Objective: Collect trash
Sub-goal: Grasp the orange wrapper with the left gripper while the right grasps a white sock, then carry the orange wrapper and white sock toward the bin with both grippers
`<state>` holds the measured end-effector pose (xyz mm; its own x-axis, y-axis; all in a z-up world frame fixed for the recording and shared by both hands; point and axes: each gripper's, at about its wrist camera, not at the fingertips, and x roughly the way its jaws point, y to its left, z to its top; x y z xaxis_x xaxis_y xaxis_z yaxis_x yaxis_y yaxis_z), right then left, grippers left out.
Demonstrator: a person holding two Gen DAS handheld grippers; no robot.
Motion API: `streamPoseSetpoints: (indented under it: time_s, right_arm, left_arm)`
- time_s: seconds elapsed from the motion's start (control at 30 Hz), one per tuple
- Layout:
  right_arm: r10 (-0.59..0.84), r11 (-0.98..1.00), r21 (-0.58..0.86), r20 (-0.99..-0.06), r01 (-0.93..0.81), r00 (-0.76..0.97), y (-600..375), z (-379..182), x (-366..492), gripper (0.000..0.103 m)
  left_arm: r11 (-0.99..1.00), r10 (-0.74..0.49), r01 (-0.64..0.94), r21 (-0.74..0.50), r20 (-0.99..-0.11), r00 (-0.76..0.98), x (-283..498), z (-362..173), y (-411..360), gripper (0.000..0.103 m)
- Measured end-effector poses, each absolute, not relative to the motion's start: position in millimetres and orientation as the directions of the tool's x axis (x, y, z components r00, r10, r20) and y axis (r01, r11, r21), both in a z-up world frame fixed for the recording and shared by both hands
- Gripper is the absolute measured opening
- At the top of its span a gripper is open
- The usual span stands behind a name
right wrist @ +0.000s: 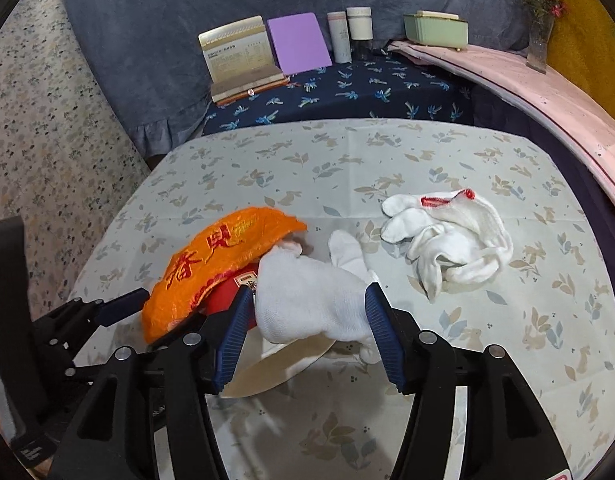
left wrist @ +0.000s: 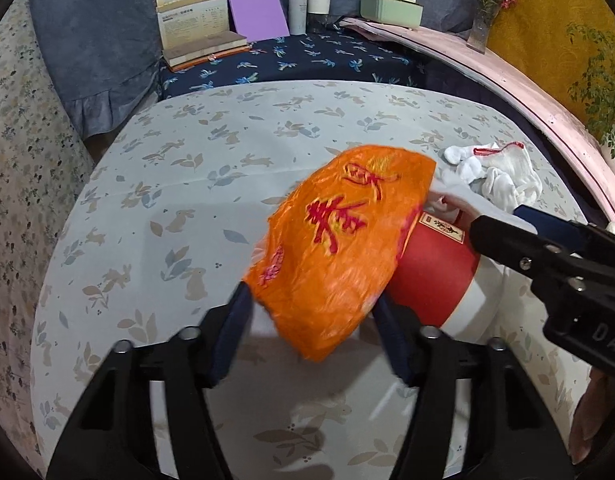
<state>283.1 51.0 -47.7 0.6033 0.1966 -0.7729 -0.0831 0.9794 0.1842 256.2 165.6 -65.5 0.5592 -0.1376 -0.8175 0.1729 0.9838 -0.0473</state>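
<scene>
Two hand-held grippers meet over trash on the table.
Left hand-held gripper straddles an orange bag; right hand-held gripper, jaws apart, brackets a white glove, grip unclear.

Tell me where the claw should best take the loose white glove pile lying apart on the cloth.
Probably the white glove pile is best pinched at its raised, bunched middle, coming from above. It lies limp and crumpled on the tablecloth, apart from the orange bag, so its flat edges give little to catch.
</scene>
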Motion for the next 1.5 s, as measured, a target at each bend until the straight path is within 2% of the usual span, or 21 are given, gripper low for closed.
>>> streamPoseSetpoints:
  time_s: [0.07, 0.13, 0.17, 0.2, 0.33, 0.63, 0.67, 0.9, 1.5]
  right_arm:
    - [0.208, 0.976, 0.203, -0.773, -0.077, 0.6, 46.6, -51.0, 281.0, 0.044]
    - [0.211, 0.975, 0.209, -0.771, -0.074, 0.6, 42.6, -51.3, 278.5, 0.029]
    - [0.209, 0.976, 0.207, -0.772, -0.074, 0.6, 41.3, -51.6, 277.3, 0.025]
    - [0.205, 0.977, 0.203, -0.773, -0.072, 0.601, 39.7, -51.2, 275.6, 0.021]
    - [0.194, 0.978, 0.203, -0.766, -0.056, 0.613, 30.9, -46.1, 265.8, 0.013]
    - [0.162, 0.977, 0.213, -0.713, -0.01, 0.683, -4.7, -11.7, 235.5, 0.012]
    - [0.159, 0.977, 0.215, -0.707, -0.004, 0.689, -9.4, -7.9, 231.8, 0.012]
    - [0.134, 0.974, 0.224, -0.673, 0.028, 0.728, -37.9, 15.6, 204.3, 0.012]
    - [0.077, 0.953, 0.276, -0.624, 0.127, 0.778, -110.6, 32.0, 152.5, 0.012]
  left_arm:
    - [0.983, -0.145, 0.178, -0.054, -0.82, 0.554, 256.4, -65.2, 164.8, 0.037]
    - [0.982, -0.15, 0.179, -0.058, -0.817, 0.557, 254.7, -63.5, 164.0, 0.032]
    - [0.982, -0.154, 0.181, -0.062, -0.817, 0.556, 254.1, -62.8, 163.7, 0.02]
    - [0.981, -0.159, 0.183, -0.067, -0.819, 0.552, 253.5, -62.1, 162.9, 0.011]
    - [0.979, -0.175, 0.184, -0.084, -0.809, 0.561, 246.1, -53.4, 158.6, 0.008]
    - [0.971, -0.208, 0.222, -0.089, -0.772, 0.6, 223.1, -20.5, 132.0, 0.004]
    - [0.971, -0.211, 0.223, -0.091, -0.768, 0.605, 221.1, -16.5, 129.1, 0.0]
    - [0.96, -0.253, 0.257, -0.111, -0.738, 0.626, 204.2, 10.7, 103.7, 0.0]
    - [0.912, -0.355, 0.39, -0.124, -0.716, 0.602, 167.8, 39.1, 19.6, 0.0]
